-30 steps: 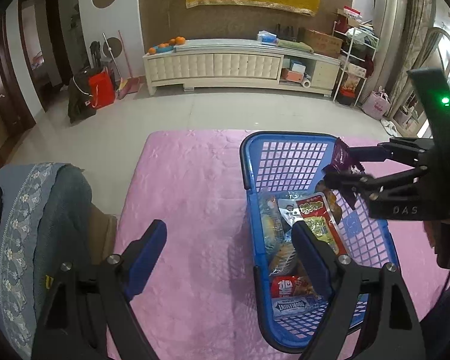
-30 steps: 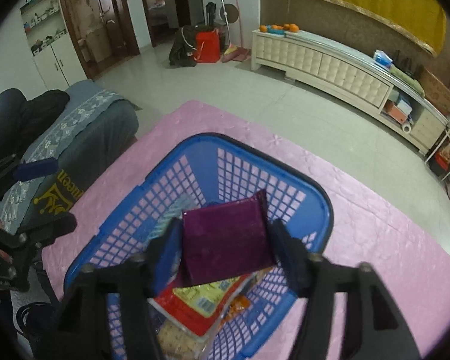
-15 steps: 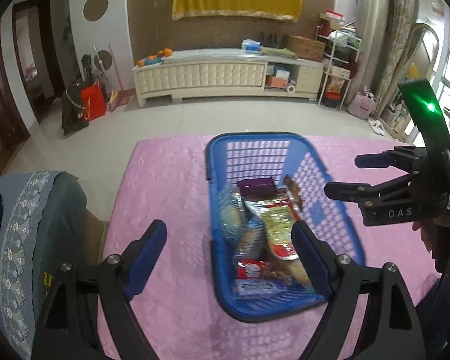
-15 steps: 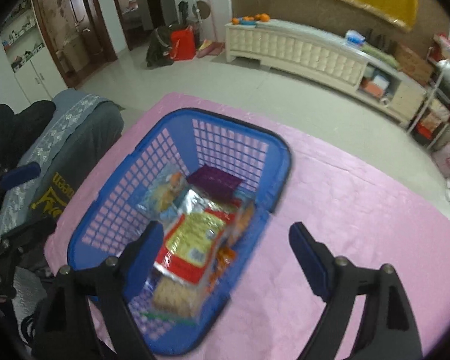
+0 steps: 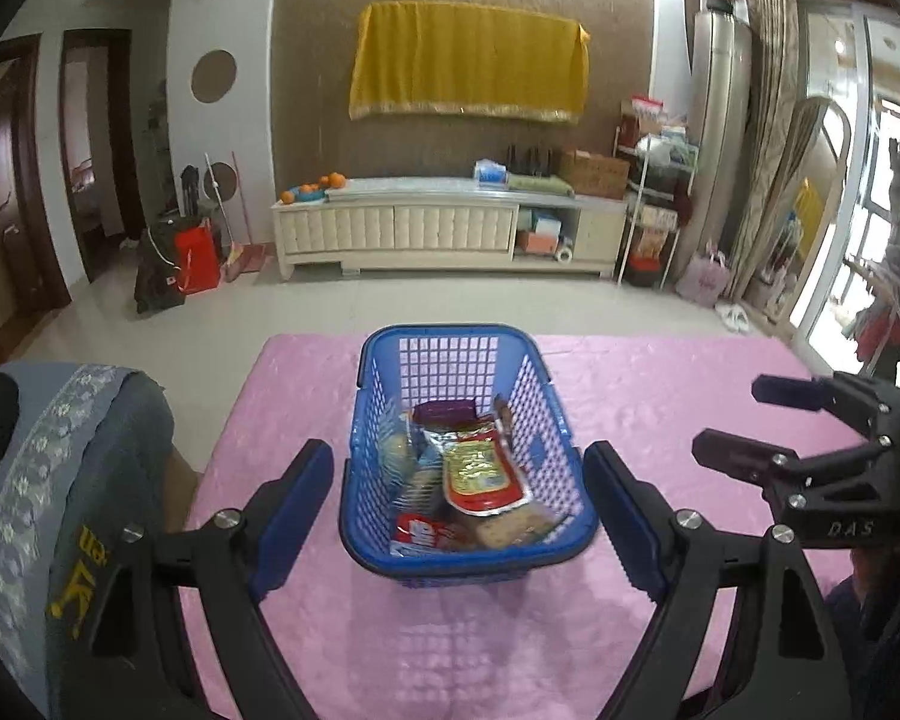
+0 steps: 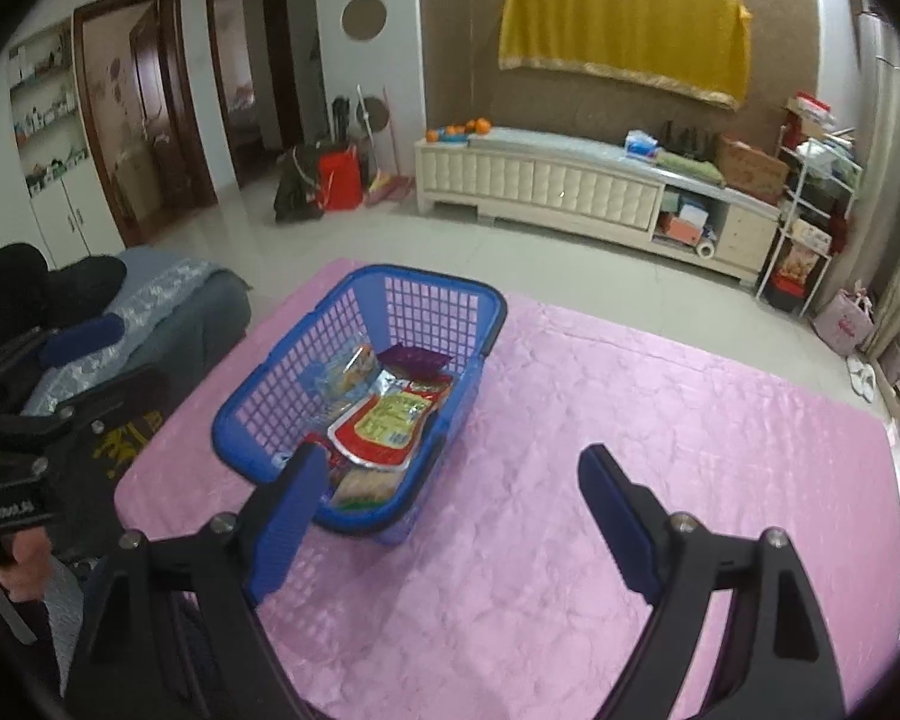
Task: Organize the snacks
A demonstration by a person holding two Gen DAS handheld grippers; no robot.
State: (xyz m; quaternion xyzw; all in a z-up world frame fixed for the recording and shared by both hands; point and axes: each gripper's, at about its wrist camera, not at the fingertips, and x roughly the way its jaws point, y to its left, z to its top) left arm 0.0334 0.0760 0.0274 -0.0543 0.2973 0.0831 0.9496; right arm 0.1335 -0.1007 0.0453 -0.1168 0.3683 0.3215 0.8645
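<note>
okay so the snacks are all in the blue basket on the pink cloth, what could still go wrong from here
Two risks, both modest. The blue basket sits near the left edge of the pink cloth, so a nudge might tip it off. The red and yellow packet lies loosely on top of the pile and could slide out if the basket is lifted unevenly.

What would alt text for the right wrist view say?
A blue basket full of snack packets, a purple packet at its far end, sits on a pink tablecloth. The open, empty right tool frames the foreground; a living room lies behind.
</note>
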